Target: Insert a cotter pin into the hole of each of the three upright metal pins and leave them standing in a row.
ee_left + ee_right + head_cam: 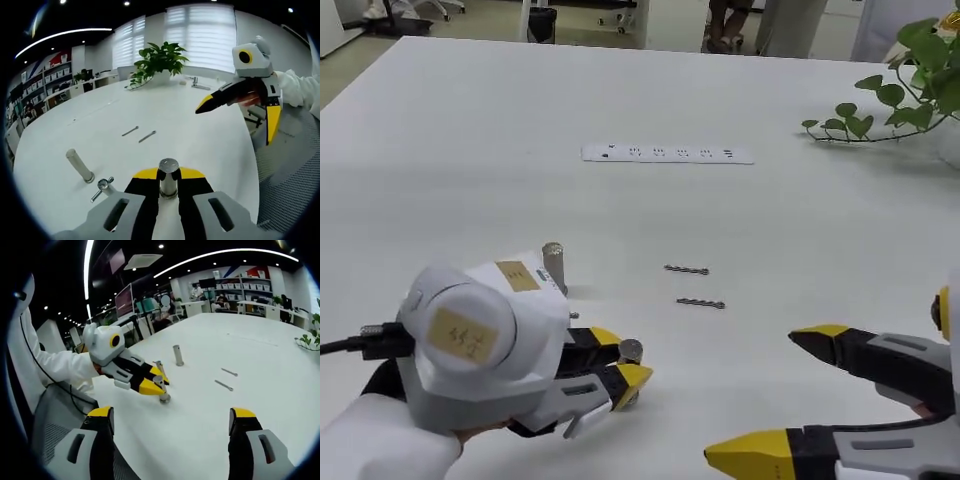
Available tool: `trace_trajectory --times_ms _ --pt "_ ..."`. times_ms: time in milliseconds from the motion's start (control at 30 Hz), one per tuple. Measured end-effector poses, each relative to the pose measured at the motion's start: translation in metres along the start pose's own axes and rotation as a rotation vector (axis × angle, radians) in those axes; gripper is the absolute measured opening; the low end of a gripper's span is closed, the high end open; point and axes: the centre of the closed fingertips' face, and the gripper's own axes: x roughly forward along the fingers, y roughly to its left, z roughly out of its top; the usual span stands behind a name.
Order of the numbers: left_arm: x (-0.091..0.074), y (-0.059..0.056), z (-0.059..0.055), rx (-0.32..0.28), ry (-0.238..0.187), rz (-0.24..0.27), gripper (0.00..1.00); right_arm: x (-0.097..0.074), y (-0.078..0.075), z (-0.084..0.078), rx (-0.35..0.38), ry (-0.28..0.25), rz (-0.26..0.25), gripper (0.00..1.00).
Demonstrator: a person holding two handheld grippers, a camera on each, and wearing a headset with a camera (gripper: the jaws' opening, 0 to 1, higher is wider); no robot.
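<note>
**L clamped on pin, R empty, cotters waiting**

My left gripper (623, 360) jaws are closed on one upright metal pin (168, 178), its base on the table (770, 200). My right gripper (755, 398) jaws gape wide w/ nothing in them. A second metal pin (553, 262) stands behind, apart. Two cotter pins (687, 270) lie flat near each other, mid-table. Pin looks steel: stiff, slick, prob. top-heavy, so grip low on the shank. Cotters are thin, light and fiddly; pinch one at its end.
</note>
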Motion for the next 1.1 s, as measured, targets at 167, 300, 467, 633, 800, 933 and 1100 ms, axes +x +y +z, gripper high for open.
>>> trace_trajectory --times_ms 167,300,467,633,800,933,1100 --pt "0.0002 -0.0008 -0.0019 0.012 0.008 0.000 0.09 0.0007 -0.0004 0.0001 -0.002 0.002 0.002 0.93" --pt "0.0014 -0.0013 -0.0032 0.020 0.006 -0.003 0.09 0.0007 0.0004 -0.0004 0.000 0.001 0.006 0.93" --pt "0.0010 -0.0001 -0.0044 0.010 0.010 -0.001 0.10 0.0005 0.0008 -0.0008 0.005 0.000 0.008 0.93" --pt "-0.0005 0.0004 -0.0057 -0.019 0.001 -0.002 0.10 0.0007 0.0010 -0.0005 0.005 -0.003 0.010 0.93" --pt "-0.0005 0.0005 -0.0054 -0.024 0.001 0.003 0.10 0.0008 0.0021 -0.0019 0.003 0.000 0.013 0.93" --pt "-0.0002 -0.0003 -0.0051 -0.029 -0.007 0.005 0.11 0.0014 0.0025 -0.0017 0.003 -0.001 0.015 0.93" --pt "-0.0035 -0.0016 0.0032 -0.029 -0.025 -0.013 0.19 0.0008 0.0032 -0.0013 -0.001 -0.002 0.016 0.93"
